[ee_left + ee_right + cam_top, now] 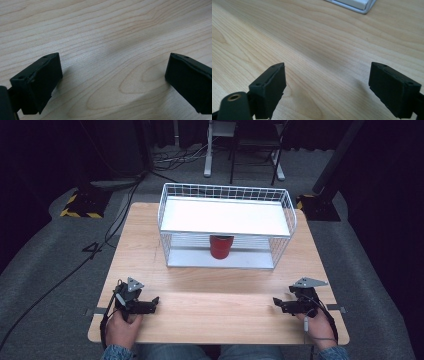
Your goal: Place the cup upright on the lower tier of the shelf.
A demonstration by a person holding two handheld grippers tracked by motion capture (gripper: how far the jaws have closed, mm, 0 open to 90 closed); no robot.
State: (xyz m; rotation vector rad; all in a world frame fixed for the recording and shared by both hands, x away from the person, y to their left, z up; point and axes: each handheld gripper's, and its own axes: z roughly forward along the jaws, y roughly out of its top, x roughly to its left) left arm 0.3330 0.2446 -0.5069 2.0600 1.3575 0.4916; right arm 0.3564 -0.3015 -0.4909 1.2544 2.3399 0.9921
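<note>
Near the bottom edge of the high view, both of the person's hands rested low on the wooden bench (210,305), each wrapped around a hand-held gripper. The left hand-held gripper (156,301) sat at the lower left with its tips turned inward toward the middle of the frame, and in its own view the two black jaws stood wide apart over bare wood grain, released and grasping nothing. The right hand-held gripper (275,302) mirrored it at the lower right; its jaws too were parted with only plank between them, so it was empty as well. A corner of white base (359,5) showed at the top of the right gripper view. I took this symmetrical, low posture as a rest or ready stance, the tools kept clear of the work so nothing got knocked. In the upper middle of the frame stood a white wire basket (165,205), a two-level rack with a solid white shelf (225,216) on top. The red cup (221,246) stood upright on the lower level, under that shelf and near the open front. Both hand-held grippers were well apart from it. Judging from its spot at the front opening, the red cup seemed placed where a level reach could slide in below the shelf without lifting over the wire wall.
</note>
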